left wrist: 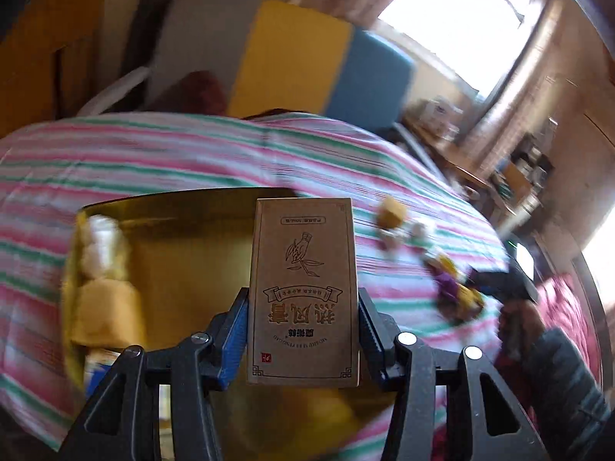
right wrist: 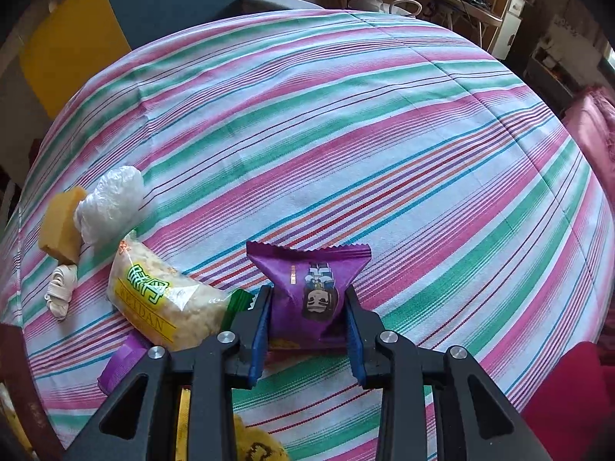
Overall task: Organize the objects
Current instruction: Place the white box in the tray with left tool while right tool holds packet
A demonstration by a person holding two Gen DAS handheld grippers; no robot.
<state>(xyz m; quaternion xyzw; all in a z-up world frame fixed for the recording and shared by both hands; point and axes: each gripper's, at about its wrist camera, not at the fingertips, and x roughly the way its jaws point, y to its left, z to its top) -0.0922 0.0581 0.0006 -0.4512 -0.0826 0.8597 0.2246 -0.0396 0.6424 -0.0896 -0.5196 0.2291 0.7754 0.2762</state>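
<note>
Over the striped tablecloth (right wrist: 346, 123), I hold my left gripper (left wrist: 301, 319) clamped on an upright brown carton (left wrist: 303, 292), long axis along the fingers, the yellow box (left wrist: 184, 238) lying just beyond and left of it. My right gripper (right wrist: 307, 319), jaws pinched on a purple snack packet (right wrist: 309, 280), sits nearer the remaining clutter: a rice-cracker bag (right wrist: 165, 299) lies to its left.

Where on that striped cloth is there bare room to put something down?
The wide stretch of striped cloth beyond and right of the purple packet lies bare. It is crowded at the left edge: rice cracker pack, white plastic bundle, yellow block and string bundle huddle there.
</note>
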